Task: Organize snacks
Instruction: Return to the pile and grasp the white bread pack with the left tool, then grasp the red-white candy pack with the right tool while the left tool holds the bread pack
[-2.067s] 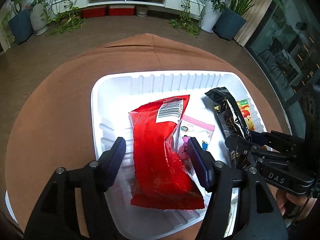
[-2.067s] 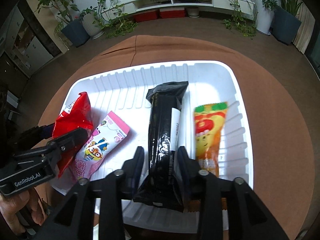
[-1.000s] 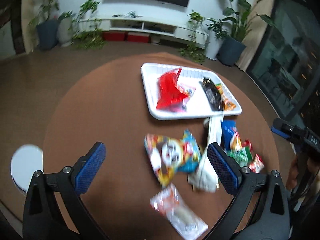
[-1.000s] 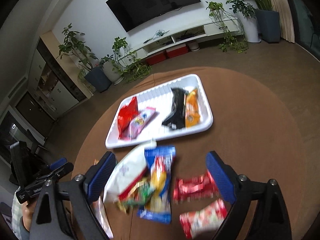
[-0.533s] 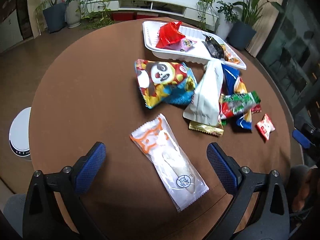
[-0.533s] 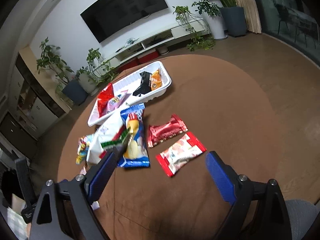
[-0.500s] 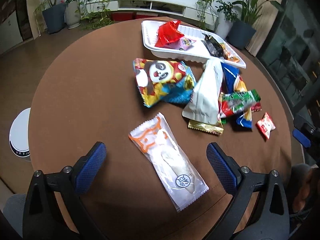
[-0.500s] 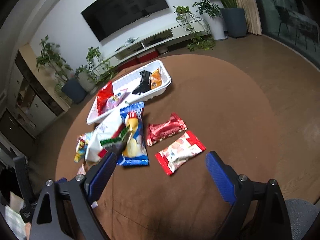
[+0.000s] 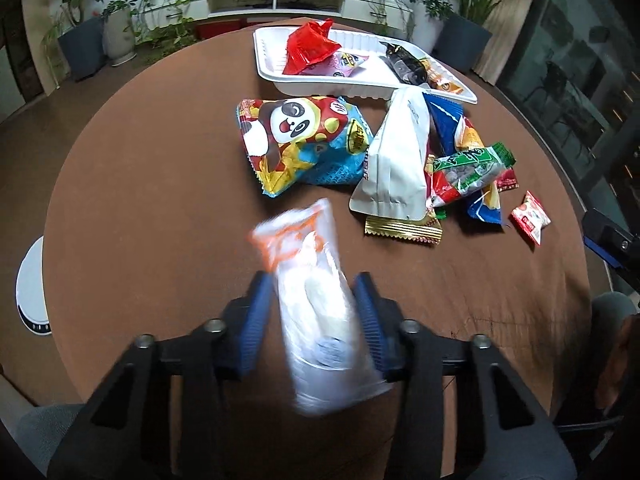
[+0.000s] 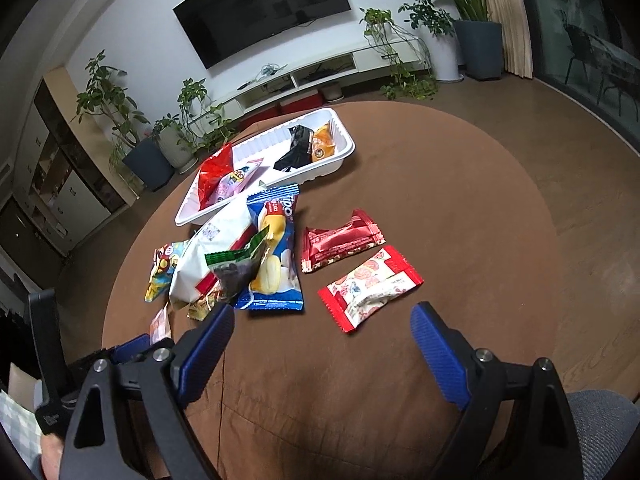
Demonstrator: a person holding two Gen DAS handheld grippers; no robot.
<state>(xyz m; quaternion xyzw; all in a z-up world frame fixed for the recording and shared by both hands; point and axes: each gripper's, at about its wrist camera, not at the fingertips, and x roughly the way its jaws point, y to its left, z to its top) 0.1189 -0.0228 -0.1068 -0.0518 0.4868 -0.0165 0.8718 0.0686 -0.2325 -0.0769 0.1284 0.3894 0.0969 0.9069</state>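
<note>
My left gripper has its blue jaws closing on a clear packet with orange print; both pads touch its sides near the table's front edge. The packet is blurred. My right gripper stands open over bare cloth, just short of a red-and-white packet and a red bar packet. At the far side, the white tray holds a red bag, a pink packet, a black packet and an orange one. A panda bag, a white bag and a green packet lie piled before it.
The round table wears a brown cloth. A white round device sits on the floor at the left. Potted plants and a low TV shelf line the far wall. A grey-clad knee shows at the near edge.
The left jaws have closed in from wide open onto the clear packet, which turned from slanted to pointing straight away. The right gripper stays open and has hardly moved.
</note>
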